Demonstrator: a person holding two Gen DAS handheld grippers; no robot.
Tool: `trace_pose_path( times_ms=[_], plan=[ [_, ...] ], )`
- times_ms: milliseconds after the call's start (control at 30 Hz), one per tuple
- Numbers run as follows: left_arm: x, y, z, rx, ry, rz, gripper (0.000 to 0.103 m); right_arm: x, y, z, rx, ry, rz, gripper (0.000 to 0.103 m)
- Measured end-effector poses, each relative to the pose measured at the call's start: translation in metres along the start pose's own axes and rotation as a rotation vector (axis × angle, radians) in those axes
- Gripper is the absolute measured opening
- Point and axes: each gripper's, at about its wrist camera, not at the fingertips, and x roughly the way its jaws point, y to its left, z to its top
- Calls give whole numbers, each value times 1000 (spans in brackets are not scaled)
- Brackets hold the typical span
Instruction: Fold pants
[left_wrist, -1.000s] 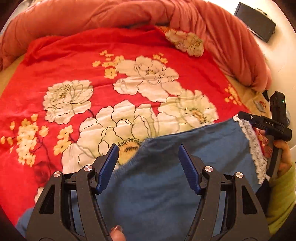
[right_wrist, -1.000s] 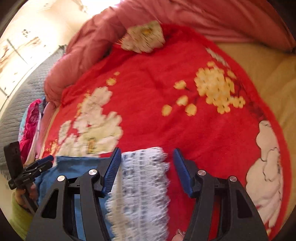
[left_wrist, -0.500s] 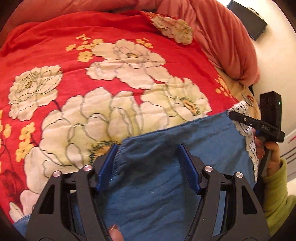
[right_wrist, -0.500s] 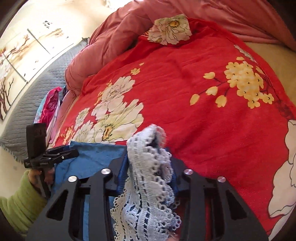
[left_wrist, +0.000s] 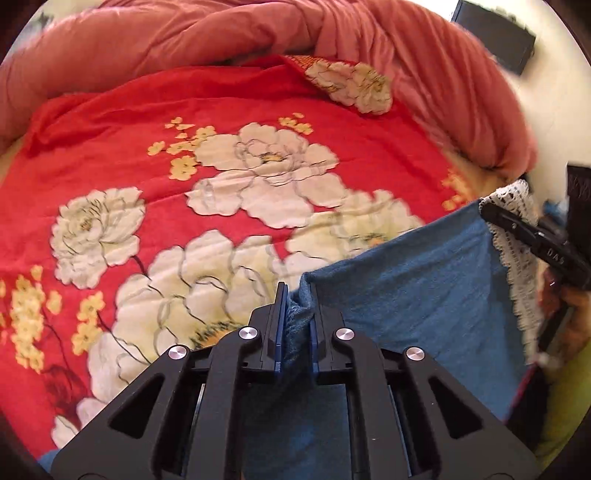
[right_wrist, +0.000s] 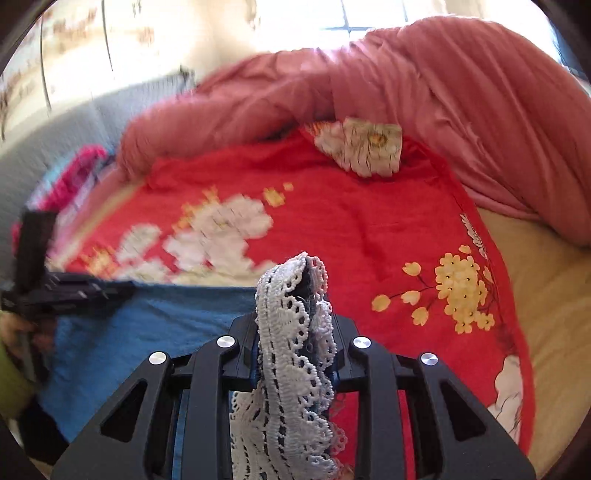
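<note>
My left claw (left_wrist: 295, 325) is clamped on the blue pants (left_wrist: 406, 288) edge; my right claw (right_wrist: 293, 332) is clamped on their lace hem (right_wrist: 291, 350). Pants stretch between them above the red floral blanket (left_wrist: 147, 129).

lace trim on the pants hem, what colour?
White, an openwork scalloped lace trim on blue pants; clearest in the right wrist view, pinched in the right gripper.

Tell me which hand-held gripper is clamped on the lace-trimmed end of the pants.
The right hand-held gripper: white lace trim bunches between its fingers. The left hand-held gripper pinches plain blue fabric.
</note>
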Motion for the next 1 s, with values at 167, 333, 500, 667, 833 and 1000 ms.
trace_pose_path(
  times_ms=[167,333,500,667,833,1000],
  plan=[
    [20,-1,-12,32,24,70,9,42,-9,-17,-11,159,-84,37],
    [23,4,-15,22,9,73,12,42,-16,-22,0,142,-161,61],
    [23,7,-17,1,-7,67,16,30,-20,-27,-3,86,-258,78],
    [12,14,-21,-51,-27,41,28,-5,-33,-30,68,-47,-294,82],
    [-14,14,-33,-93,-56,45,47,-33,-44,-35,149,-138,-299,83],
    [-53,4,-62,-97,-118,11,64,-54,-31,-47,162,-179,-262,85]
  ],
)
